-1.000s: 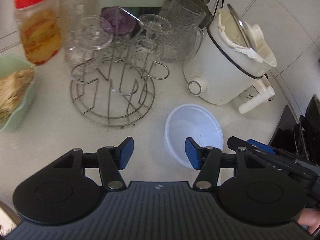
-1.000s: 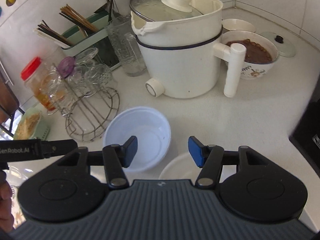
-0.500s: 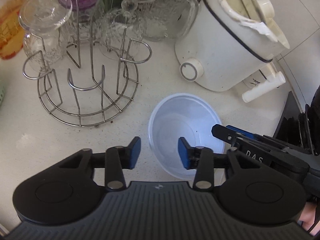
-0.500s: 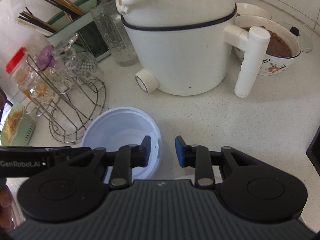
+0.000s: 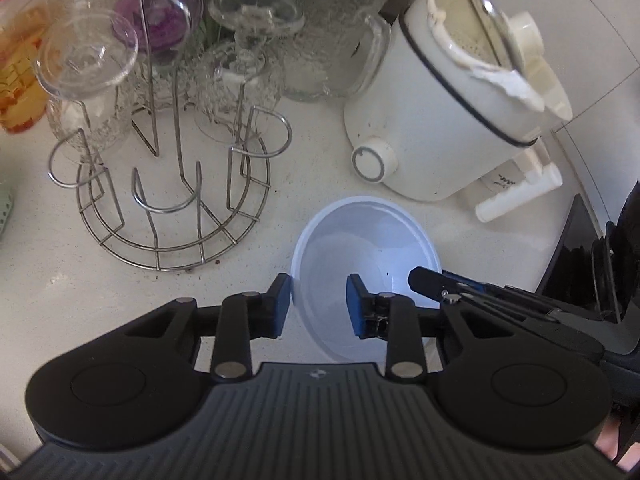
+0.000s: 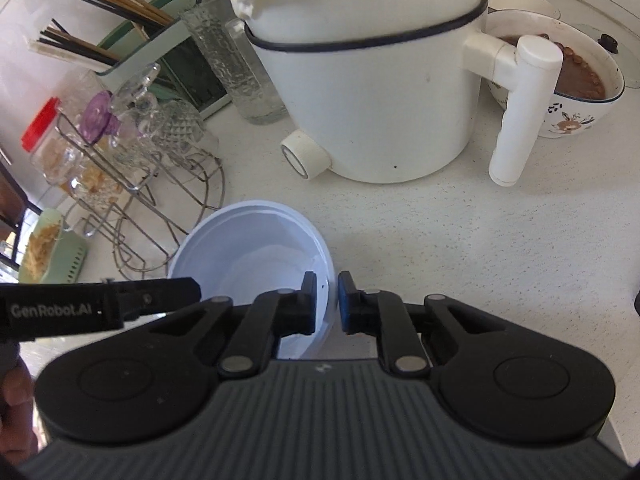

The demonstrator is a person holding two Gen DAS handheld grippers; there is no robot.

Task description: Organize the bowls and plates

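Astride the bowl [image 6: 256, 256] rim, right gripper [image 6: 327, 300], jaws seemingly clamped.

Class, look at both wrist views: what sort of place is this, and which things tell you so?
Most likely a home kitchen counter. A wire rack holds upturned glasses, a white electric cooking pot stands by the tiled wall, and chopsticks sit in a green utensil holder.

Left wrist view: close, steep downward look over countertop [image 5: 60, 300], glass rack [image 5: 168, 196] at 10 o'clock. Right wrist view: close, lower angle. Both share pale bowl [image 5: 360, 248] [image 6: 248, 252], white cooker [image 5: 432, 120] [image 6: 368, 92] at 1 o'clock.
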